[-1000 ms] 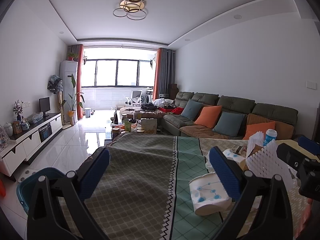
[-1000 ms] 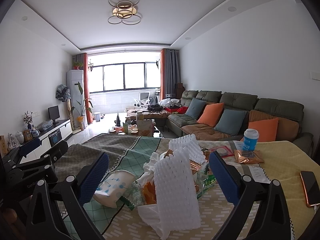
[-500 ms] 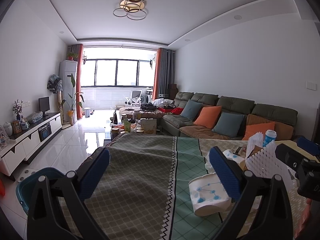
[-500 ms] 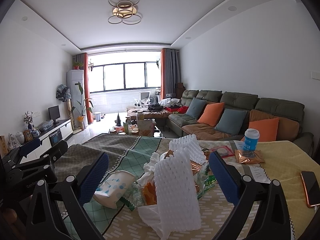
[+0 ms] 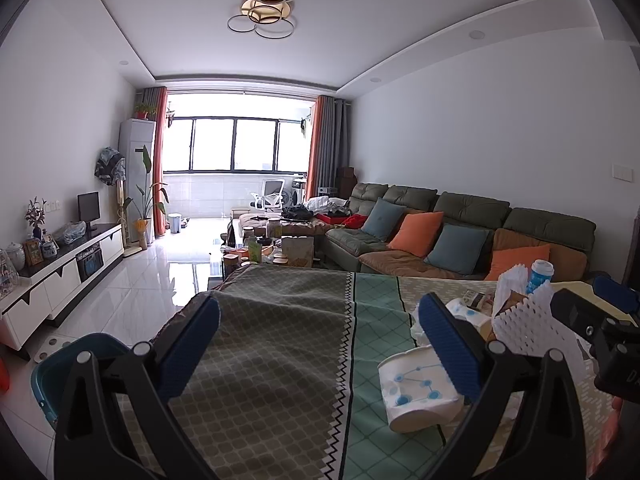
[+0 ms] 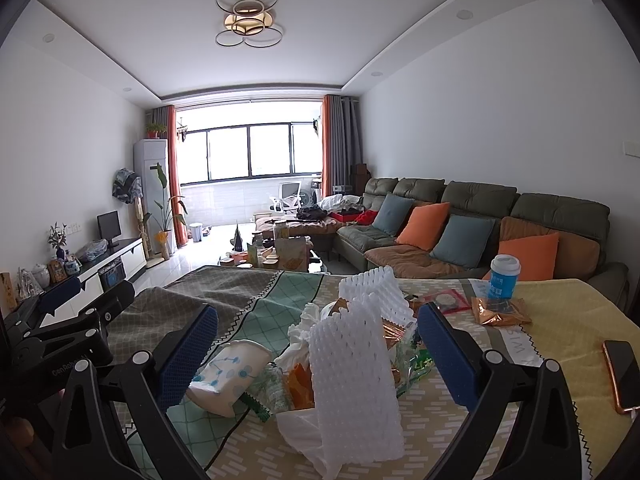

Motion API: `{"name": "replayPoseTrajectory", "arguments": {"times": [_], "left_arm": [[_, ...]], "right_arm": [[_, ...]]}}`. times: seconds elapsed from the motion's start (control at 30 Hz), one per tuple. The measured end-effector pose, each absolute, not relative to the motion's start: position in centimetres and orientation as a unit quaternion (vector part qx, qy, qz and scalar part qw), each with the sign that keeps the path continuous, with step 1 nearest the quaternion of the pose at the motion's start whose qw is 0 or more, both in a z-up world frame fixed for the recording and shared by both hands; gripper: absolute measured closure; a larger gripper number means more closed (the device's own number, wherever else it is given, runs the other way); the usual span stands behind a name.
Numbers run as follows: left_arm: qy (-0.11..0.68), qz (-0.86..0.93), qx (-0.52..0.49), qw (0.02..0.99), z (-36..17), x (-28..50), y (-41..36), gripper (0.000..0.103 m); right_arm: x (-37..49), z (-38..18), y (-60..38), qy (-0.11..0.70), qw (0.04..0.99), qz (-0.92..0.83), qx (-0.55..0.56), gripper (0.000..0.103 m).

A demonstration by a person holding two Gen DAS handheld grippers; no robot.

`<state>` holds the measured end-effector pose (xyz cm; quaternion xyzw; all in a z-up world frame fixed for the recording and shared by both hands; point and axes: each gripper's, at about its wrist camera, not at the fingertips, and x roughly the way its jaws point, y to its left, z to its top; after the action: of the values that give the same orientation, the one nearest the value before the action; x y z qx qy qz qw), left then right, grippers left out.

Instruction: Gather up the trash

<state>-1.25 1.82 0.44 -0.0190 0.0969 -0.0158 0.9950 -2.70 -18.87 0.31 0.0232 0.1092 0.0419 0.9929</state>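
Note:
A heap of trash lies on the patterned tablecloth [image 6: 248, 300]: white foam netting [image 6: 352, 376], a tipped paper cup [image 6: 228, 380] with blue dots, crumpled tissue [image 6: 300, 340] and snack wrappers [image 6: 404, 356]. My right gripper [image 6: 318, 356] is open, its blue pads either side of the heap, touching nothing. My left gripper [image 5: 320, 344] is open over bare cloth; the paper cup [image 5: 416, 388] lies just past its right pad, and the foam netting [image 5: 524, 324] stands further right. A teal bin [image 5: 60, 372] sits on the floor at the table's left.
A blue-and-white lidded cup [image 6: 504, 276] stands on a gold wrapper [image 6: 500, 312] at the back right, with a phone [image 6: 624, 372] near the right edge. A sofa [image 6: 480, 232] with cushions runs along the right wall; a cluttered coffee table [image 5: 272, 248] stands beyond.

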Motion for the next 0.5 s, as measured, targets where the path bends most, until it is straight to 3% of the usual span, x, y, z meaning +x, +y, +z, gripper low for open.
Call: {"name": "replayPoseTrajectory", "arguments": {"times": [0.5], "left_arm": [[0.108,-0.023,-0.022,0.994,-0.06,-1.2,2.1,0.003]], "right_arm": [[-2.81,0.11,-18.78,0.118,0.992,0.044,0.03,0.004]]}}
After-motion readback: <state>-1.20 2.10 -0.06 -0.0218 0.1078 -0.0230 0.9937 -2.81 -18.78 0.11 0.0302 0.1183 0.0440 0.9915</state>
